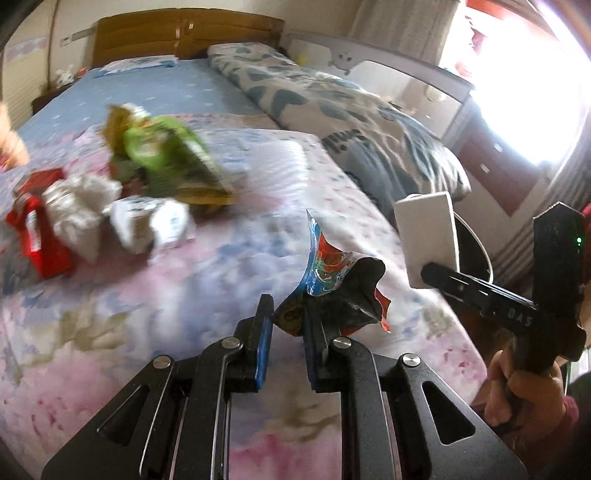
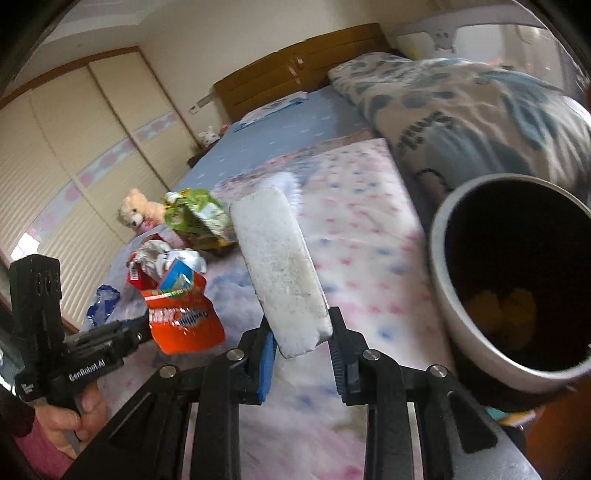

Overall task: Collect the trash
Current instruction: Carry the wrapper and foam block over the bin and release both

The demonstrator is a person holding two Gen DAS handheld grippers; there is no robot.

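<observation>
Bedroom setting: a bed (image 1: 207,266) with a pink-and-blue floral cover carries the trash.

Item one, a crumpled snack wrapper (image 1: 332,284) printed in red and blue with a dark inner side, is clamped between the fingers of the left gripper (image 1: 286,321) and held clear above the cover. The fingers are closed on its lower edge; the rest stands up and fans to the right.

Item two, a white foam block (image 2: 280,269), flat and speckled with dirt, is gripped at its near end by the right gripper (image 2: 301,336). The fingers press on both of its sides and the block tilts up and away from them.

Remaining trash lies on the cover in a loose pile: a green snack bag (image 1: 166,155), crumpled white paper (image 1: 79,206), a white carton (image 1: 151,221) and a red packet (image 1: 35,236). From the right wrist view, an orange bag (image 2: 184,321) with a small blue box (image 2: 177,277) at its mouth sits at the near end of that pile.

A round bin (image 2: 443,295), grey-rimmed and dark inside, stands at the bed's right edge, just beside the right gripper; something yellow shows at its bottom.

Further out: a folded quilt (image 1: 351,122) with blue leaf print, a wooden headboard (image 1: 184,33), a plush toy (image 2: 135,214) and slatted wardrobe doors (image 2: 74,155). A person's hand (image 1: 517,391) grips each handle.
</observation>
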